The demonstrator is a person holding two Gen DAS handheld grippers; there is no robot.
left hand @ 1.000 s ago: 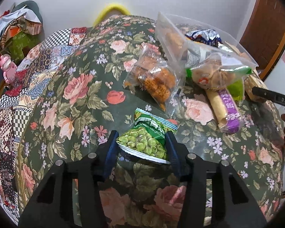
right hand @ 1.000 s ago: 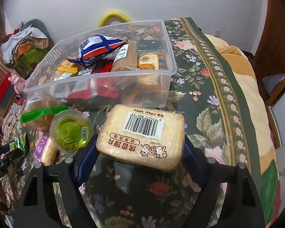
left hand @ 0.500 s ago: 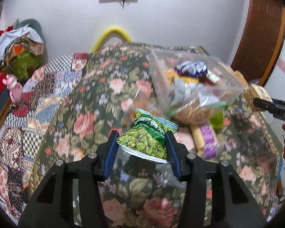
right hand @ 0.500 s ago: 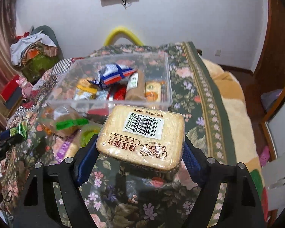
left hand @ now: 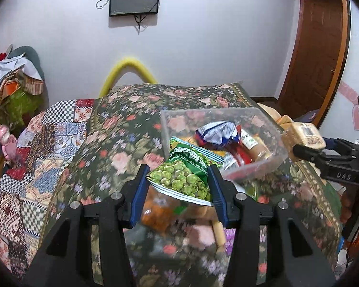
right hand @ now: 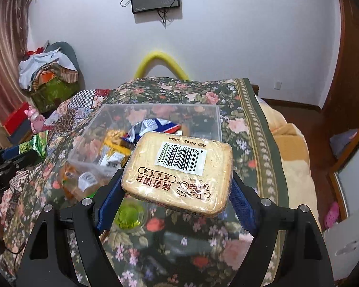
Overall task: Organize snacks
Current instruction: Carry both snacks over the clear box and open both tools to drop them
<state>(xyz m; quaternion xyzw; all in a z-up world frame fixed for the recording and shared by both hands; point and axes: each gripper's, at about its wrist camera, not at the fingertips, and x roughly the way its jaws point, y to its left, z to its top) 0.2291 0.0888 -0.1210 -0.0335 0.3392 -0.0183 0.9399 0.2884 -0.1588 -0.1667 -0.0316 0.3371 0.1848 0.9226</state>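
Observation:
My left gripper is shut on a green pea snack bag, held up in the air just in front of a clear plastic bin with several snacks inside. My right gripper is shut on a wrapped toast pack with a barcode label, lifted above the near edge of the clear plastic bin. In the left wrist view the right gripper shows at the right edge with the toast pack. The left gripper shows at the left edge of the right wrist view.
A floral blanket covers the bed. Loose snacks lie below the grippers: an orange snack bag, a stick-shaped snack, a green jelly cup. A pile of clothes and a yellow arch stand by the wall.
Both grippers have risen with their snacks, and the views have tilted up to show the wall and screen. The bin and the loose snacks now sit lower and closer under the grippers.

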